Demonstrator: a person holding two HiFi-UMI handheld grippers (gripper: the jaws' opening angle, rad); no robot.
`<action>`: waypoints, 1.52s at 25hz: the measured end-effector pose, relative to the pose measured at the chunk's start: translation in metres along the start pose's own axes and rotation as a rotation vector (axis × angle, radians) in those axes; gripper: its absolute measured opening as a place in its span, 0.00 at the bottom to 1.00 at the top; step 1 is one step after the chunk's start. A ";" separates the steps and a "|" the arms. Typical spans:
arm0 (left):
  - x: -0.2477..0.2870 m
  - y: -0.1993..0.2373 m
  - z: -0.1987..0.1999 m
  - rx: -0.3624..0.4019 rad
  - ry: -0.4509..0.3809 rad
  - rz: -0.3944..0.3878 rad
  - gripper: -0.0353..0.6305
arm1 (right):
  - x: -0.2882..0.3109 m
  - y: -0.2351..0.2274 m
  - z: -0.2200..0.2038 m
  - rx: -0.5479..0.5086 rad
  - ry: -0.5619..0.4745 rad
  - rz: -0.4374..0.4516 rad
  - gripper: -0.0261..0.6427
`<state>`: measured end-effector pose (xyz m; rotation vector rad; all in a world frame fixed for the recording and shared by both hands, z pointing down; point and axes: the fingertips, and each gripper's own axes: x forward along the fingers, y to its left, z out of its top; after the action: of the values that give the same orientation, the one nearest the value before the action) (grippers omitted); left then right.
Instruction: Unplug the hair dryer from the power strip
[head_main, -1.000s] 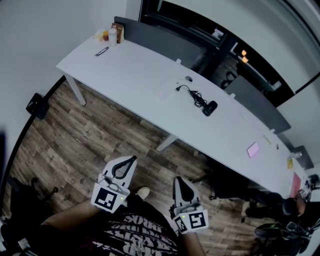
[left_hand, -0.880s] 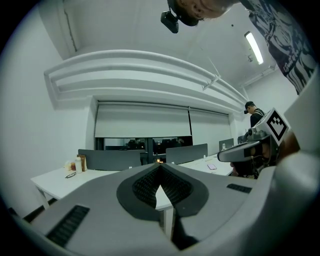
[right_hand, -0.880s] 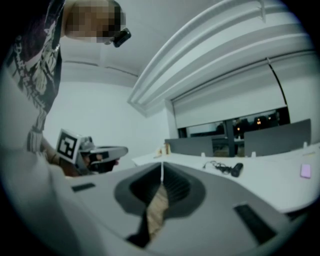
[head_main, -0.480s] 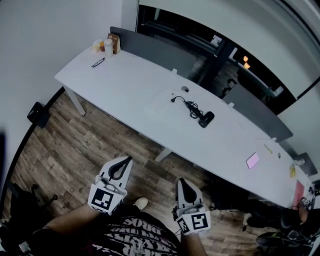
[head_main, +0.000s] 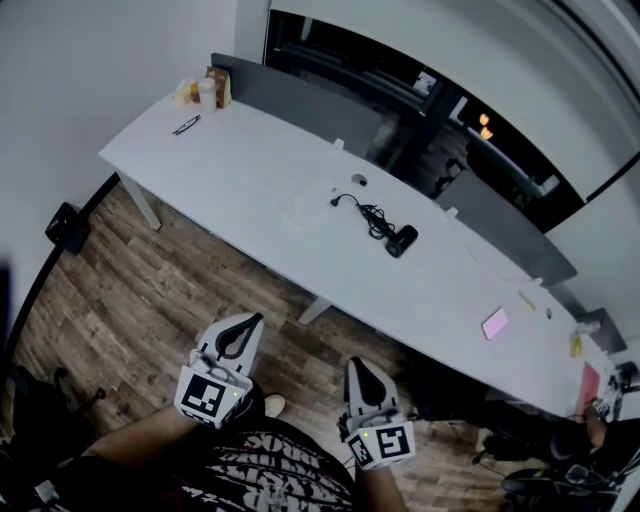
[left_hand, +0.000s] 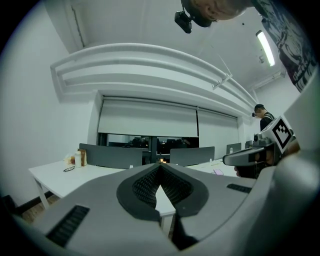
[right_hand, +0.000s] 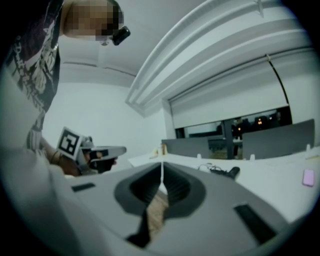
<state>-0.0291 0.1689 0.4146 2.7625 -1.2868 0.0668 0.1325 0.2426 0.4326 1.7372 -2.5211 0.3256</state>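
Observation:
A black hair dryer (head_main: 400, 240) lies in the middle of the long white table (head_main: 230, 190). Its black cord (head_main: 368, 213) runs left to a plug at a white power strip (head_main: 308, 207). Both grippers hang over the wood floor, well short of the table's near edge. My left gripper (head_main: 252, 320) and my right gripper (head_main: 357, 362) are shut and hold nothing. In the right gripper view the hair dryer (right_hand: 228, 171) shows far beyond the shut jaws (right_hand: 161, 166). The left gripper's jaws (left_hand: 160, 166) also meet at the tips.
On the table's right part lies a pink flat item (head_main: 494, 323). Bottles and a box (head_main: 205, 92) and glasses (head_main: 185, 125) sit at the far left corner. Grey divider panels (head_main: 300, 95) line the back edge. A black box (head_main: 62, 225) stands on the floor at left.
In the head view the table and hair dryer have slid left and a little down, nearer to the grippers. Both grippers stay shut and side by side.

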 end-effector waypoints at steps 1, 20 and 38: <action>0.001 -0.001 -0.002 0.000 0.003 -0.005 0.09 | 0.000 0.000 -0.001 0.004 0.004 0.000 0.09; 0.032 0.019 -0.013 0.027 0.063 -0.058 0.09 | 0.041 -0.004 -0.005 0.042 0.046 -0.011 0.09; 0.053 0.048 0.009 0.061 0.035 -0.057 0.09 | 0.073 -0.016 0.021 0.024 -0.019 -0.023 0.09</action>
<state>-0.0319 0.0973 0.4127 2.8334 -1.2172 0.1513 0.1222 0.1655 0.4267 1.7848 -2.5188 0.3416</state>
